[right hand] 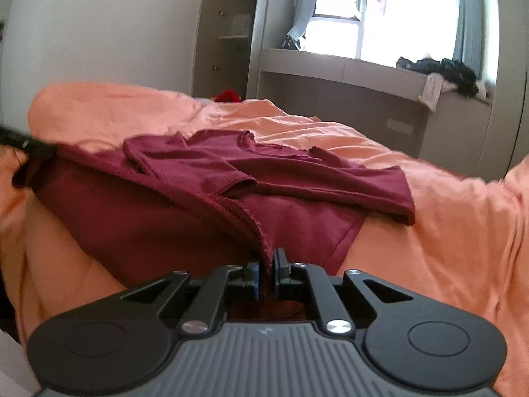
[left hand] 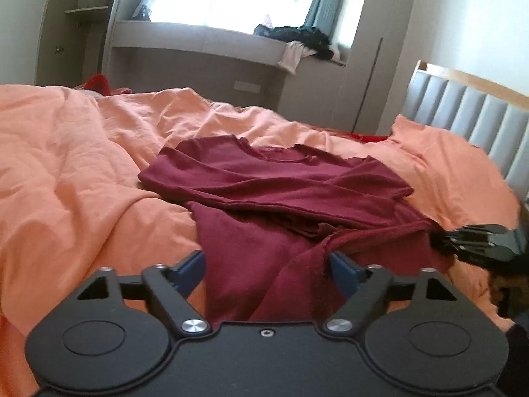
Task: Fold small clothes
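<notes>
A maroon T-shirt (left hand: 281,178) lies partly folded on the orange duvet (left hand: 82,165), sleeves laid across its body and collar at the far side. My left gripper (left hand: 267,264) stands open over the shirt's near part; cloth lies between its blue pads (left hand: 344,266) without being pinched. At the right edge of the left wrist view, my right gripper (left hand: 463,236) shows blurred at the shirt's corner. In the right wrist view, the right gripper (right hand: 267,266) is shut on the hem of the T-shirt (right hand: 297,178), lifting a ridge of cloth. The left gripper (right hand: 23,142) is a dark blur at the far left.
The rumpled duvet (right hand: 446,198) covers the whole bed. A grey padded headboard (left hand: 469,112) stands at the right. Behind the bed are a window bench (left hand: 205,38) with a pile of dark clothes (left hand: 297,34) and a shelf unit (left hand: 82,16). Something red (right hand: 228,96) lies at the bed's far edge.
</notes>
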Demonstrator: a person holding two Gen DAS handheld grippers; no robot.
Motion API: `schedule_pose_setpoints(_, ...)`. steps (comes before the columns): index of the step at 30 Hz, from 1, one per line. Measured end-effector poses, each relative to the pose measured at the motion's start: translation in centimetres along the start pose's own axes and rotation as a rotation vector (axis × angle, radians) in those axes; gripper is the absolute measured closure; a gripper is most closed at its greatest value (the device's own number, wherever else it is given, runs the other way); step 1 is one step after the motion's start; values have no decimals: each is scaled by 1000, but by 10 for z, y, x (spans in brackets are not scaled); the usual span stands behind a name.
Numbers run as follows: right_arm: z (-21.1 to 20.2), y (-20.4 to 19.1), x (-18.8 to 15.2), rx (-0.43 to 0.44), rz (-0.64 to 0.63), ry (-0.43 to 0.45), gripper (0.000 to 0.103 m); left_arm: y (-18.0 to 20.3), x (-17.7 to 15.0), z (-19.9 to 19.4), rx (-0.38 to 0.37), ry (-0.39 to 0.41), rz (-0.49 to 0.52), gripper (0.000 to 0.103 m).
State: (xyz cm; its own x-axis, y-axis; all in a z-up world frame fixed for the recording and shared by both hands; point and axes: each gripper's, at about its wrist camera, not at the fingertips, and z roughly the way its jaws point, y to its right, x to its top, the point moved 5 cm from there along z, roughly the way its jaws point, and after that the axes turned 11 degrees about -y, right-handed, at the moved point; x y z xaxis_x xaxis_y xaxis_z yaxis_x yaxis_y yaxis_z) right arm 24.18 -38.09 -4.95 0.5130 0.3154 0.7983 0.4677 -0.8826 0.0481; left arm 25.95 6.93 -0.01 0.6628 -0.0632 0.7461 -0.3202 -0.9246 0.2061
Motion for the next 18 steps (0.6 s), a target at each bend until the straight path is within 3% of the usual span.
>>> schedule_pose_setpoints(5,-1,9,0,52,72,-3,95,11,-21,-21,-7,38,78,6)
schedule_pose_setpoints(9,0,9,0,51,92,-4,95,29,-40,-24,18,10,187,2)
schedule_pose_setpoints(14,3,10,-1,59,123,-4,95,59,-67,1,236,-28,449,3)
schedule_pose_setpoints(18,2,10,-1,59,126,2,93,76,-68,22,415,-5,589,13)
